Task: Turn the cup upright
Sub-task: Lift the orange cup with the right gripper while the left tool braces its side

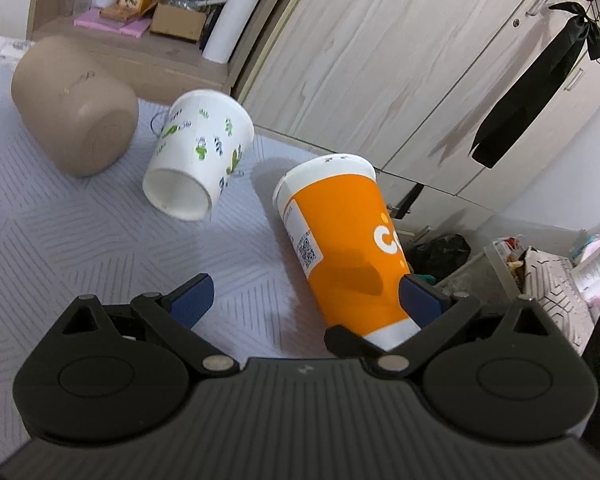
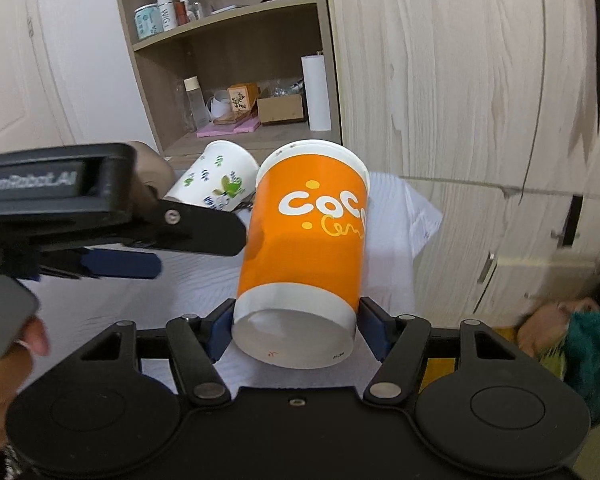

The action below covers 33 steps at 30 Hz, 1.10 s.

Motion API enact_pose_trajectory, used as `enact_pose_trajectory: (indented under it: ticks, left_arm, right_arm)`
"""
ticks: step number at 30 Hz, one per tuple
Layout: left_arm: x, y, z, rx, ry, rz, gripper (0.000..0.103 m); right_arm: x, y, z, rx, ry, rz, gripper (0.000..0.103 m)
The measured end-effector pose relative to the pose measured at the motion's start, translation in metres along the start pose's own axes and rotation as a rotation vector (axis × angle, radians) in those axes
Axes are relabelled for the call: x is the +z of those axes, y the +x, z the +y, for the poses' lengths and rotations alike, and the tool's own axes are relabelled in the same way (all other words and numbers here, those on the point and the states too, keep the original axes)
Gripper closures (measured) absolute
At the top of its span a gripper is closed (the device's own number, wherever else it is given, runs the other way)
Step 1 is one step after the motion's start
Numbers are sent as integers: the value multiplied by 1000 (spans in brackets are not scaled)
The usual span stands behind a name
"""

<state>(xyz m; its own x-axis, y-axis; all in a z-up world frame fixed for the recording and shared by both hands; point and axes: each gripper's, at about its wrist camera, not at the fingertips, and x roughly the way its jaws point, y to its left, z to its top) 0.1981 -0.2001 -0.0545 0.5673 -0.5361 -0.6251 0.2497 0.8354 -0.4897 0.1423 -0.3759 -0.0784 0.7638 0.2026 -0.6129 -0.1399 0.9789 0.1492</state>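
An orange paper cup point(image 1: 340, 248) lies on its side on the grey patterned cloth point(image 1: 80, 240), its white base toward me. My right gripper point(image 2: 296, 330) is shut on the orange cup point(image 2: 308, 240) near its base, one blue pad on each side. My left gripper point(image 1: 304, 298) is open wide; its right pad point(image 1: 418, 300) is at the cup's side and its left pad point(image 1: 192, 300) stands apart over the cloth. In the right wrist view the left gripper point(image 2: 116, 236) reaches in from the left.
A white paper cup with green prints point(image 1: 198, 156) and a beige mug point(image 1: 76, 108) lie on their sides farther back. An open shelf point(image 2: 236, 120) with boxes and a paper roll point(image 1: 230, 20) stands behind. Wooden cabinet doors point(image 1: 400, 80) are at right. The table edge is just right of the orange cup.
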Motion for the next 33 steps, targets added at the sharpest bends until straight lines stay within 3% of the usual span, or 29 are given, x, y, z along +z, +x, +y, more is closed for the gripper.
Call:
enact_pose_trajectory:
  ticks: [4, 11, 19, 25, 27, 33]
  left_arm:
    - [-5, -2, 3, -25, 7, 15, 8]
    - [-14, -12, 8, -68, 1, 30, 16]
    - [-25, -23, 24, -145, -30, 91, 40]
    - [-25, -23, 30, -159, -36, 103, 42]
    - [-25, -22, 30, -164, -34, 105, 42]
    - [-24, -21, 31, -175, -34, 116, 42]
  right_arm:
    - [-3, -7, 3, 80, 69, 43, 33]
    - [-12, -14, 17, 92, 97, 114, 33]
    - [-21, -18, 35, 118, 83, 186, 32]
    - [-21, -14, 43, 144, 24, 219, 27]
    - [-17, -18, 41, 146, 11, 206, 20]
    - [2, -31, 30, 153, 19, 153, 14]
